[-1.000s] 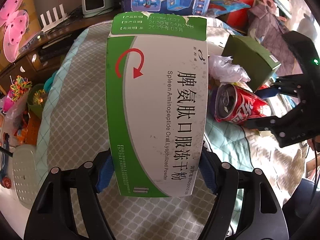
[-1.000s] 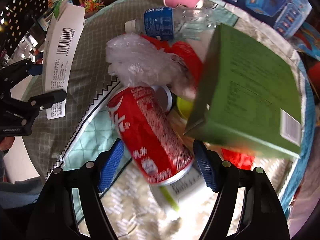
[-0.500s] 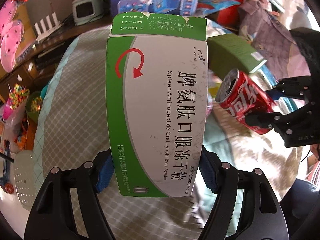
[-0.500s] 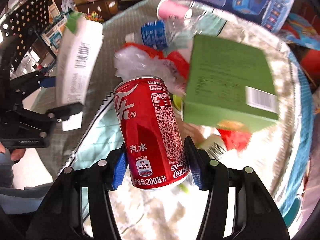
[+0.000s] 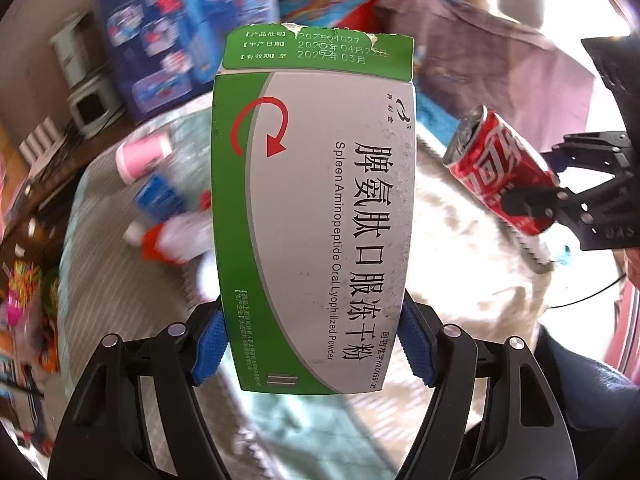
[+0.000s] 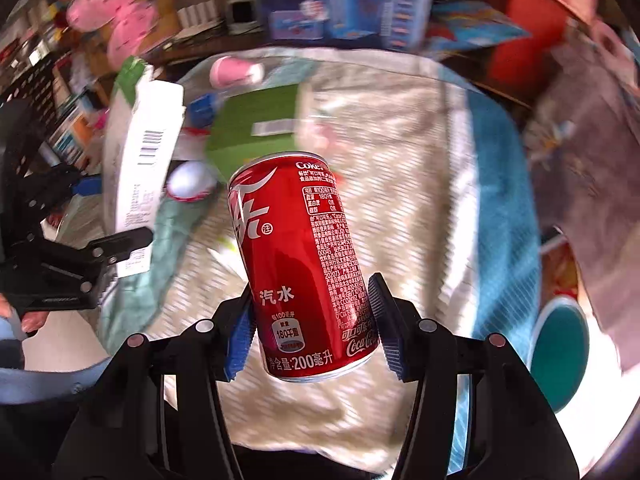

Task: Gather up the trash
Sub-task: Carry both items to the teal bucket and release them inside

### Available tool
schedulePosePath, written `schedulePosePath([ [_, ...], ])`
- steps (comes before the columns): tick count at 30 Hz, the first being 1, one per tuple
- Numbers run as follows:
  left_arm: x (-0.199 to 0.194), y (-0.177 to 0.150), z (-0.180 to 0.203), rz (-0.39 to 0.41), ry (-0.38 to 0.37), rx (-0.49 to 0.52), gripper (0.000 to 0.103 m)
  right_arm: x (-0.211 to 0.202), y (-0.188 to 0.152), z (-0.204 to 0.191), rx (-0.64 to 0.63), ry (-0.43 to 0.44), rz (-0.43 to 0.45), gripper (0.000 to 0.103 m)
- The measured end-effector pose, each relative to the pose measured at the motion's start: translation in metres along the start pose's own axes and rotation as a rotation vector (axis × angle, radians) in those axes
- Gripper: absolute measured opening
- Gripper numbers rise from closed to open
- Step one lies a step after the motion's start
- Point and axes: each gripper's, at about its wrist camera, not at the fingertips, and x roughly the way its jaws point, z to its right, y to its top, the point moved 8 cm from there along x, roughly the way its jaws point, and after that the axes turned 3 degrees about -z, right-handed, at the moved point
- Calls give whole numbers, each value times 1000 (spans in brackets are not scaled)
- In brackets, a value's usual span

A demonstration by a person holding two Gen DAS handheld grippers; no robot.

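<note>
Since lifted, can (image 6: pixel 304 268) seemingly higher, clamped.

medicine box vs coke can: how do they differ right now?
The medicine box is a flat green and white carton; the coke can is a red cylinder. The box sits in the left gripper, the can in the right gripper. The box's top flap is torn. Both are held off the bed.

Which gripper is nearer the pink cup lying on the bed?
Left. The left gripper, shut on the medicine box, is nearer the pink cup; the right gripper, holding the cola can, is farther.
</note>
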Motion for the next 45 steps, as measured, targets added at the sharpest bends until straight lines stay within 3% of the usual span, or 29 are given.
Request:
schedulePosePath([
  [13,41,67,167,-14,-157,255,73,-44,-97,172,343,-155,35,52],
  [22,90,106,278,-93,-248,429,73,-51,-178,285,584,-253,23,52],
  [30,153,136,374,-198,-333,524,73,-34,-226,357,742,-267,-15,52],
  [39,219,156,419,-289,-342,520,74,-6,-235,398,770,-261,-86,52],
  [45,229,160,430,-303,-353,511,74,8,-241,409,787,-250,-112,52],
])
